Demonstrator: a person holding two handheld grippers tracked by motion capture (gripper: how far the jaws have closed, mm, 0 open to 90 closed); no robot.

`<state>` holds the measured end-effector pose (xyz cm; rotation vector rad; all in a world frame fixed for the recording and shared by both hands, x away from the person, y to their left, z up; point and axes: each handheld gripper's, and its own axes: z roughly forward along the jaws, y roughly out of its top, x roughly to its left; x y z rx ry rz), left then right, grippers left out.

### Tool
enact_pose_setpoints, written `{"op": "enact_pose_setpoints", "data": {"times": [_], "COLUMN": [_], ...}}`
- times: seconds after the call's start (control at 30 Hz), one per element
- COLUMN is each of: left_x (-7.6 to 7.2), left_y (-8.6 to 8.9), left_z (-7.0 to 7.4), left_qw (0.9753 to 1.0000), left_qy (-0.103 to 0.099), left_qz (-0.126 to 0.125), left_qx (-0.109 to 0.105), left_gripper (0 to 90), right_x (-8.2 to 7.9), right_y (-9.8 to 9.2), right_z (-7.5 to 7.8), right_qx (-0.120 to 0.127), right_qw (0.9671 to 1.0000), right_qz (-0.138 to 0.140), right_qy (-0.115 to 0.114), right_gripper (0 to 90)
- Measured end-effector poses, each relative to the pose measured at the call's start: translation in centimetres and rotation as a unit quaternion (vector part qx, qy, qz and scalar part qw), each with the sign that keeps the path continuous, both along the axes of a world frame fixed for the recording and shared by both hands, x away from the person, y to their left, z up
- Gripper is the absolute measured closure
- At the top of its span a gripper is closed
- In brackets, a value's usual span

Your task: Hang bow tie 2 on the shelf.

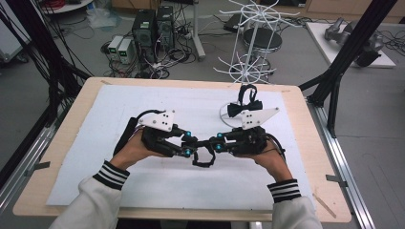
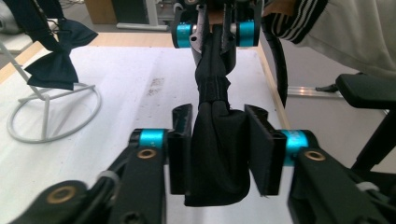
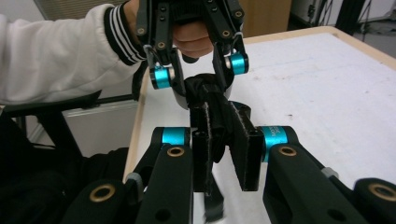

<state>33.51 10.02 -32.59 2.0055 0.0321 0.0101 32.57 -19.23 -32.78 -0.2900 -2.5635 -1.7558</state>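
A black bow tie (image 1: 204, 153) is stretched between my two grippers above the front middle of the white mat (image 1: 143, 109). My left gripper (image 1: 193, 146) is shut on one wing of the bow tie (image 2: 217, 149), seen between its jaws (image 2: 219, 113). My right gripper (image 1: 216, 142) is shut on the other wing (image 3: 212, 109), with its own jaws (image 3: 220, 133) close on the fabric. The tie's strap loop hangs below the knot. Each gripper view shows the other gripper just beyond: the right gripper (image 2: 215, 35) and the left gripper (image 3: 201, 74).
A second black bow tie (image 1: 244, 107) hangs on a small white wire stand (image 2: 51, 126) at the back right of the mat. Beyond the table, a tall white wire rack (image 1: 250, 43) and computer cases (image 1: 148, 28) stand on the floor. A black frame post (image 1: 344, 57) rises at right.
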Motion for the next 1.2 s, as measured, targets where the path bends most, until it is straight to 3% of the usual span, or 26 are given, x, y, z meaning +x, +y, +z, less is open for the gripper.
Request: {"op": "enact_pose_setpoints", "data": {"times": [0.07,0.17,0.33,0.5,0.73,1.07,1.2], "left_x": [0.1,0.2,0.4,0.3,-0.1,-0.6,-0.8], "left_y": [0.1,0.3,1.1,2.1,3.0,4.6,5.2], "left_z": [0.0,0.0,0.0,-0.2,-0.8,-1.8,-1.8], "left_qw": [0.9999,0.9988,0.9959,0.9924,0.9884,0.9824,0.9789], "left_qy": [0.002,0.004,0.009,-0.001,-0.018,-0.024,-0.035], "left_qz": [0.002,0.042,0.08,0.105,0.135,0.169,0.185], "left_qx": [-0.012,-0.025,-0.041,-0.063,-0.067,-0.075,-0.08], "left_gripper": [53.1,26.7,13.4,12.6,12.2,12.3,12.3], "right_x": [0.0,0.1,0.1,0.3,0.4,0.4,0.3], "right_y": [-0.1,-0.2,-0.5,-0.9,-1.5,-2.4,-2.5], "right_z": [0.0,0.1,0.1,0.4,0.6,0.9,1.0], "right_qx": [0.0,0.0,0.005,0.018,0.033,0.069,0.078], "right_qw": [1.0,0.9998,0.9993,0.9975,0.9921,0.9765,0.9726], "right_qz": [-0.006,-0.016,-0.033,-0.061,-0.11,-0.185,-0.198], "right_qy": [-0.002,-0.011,-0.019,-0.031,-0.051,-0.086,-0.093], "right_gripper": [79.9,79.8,79.8,79.7,79.5,79.5,79.4]}}
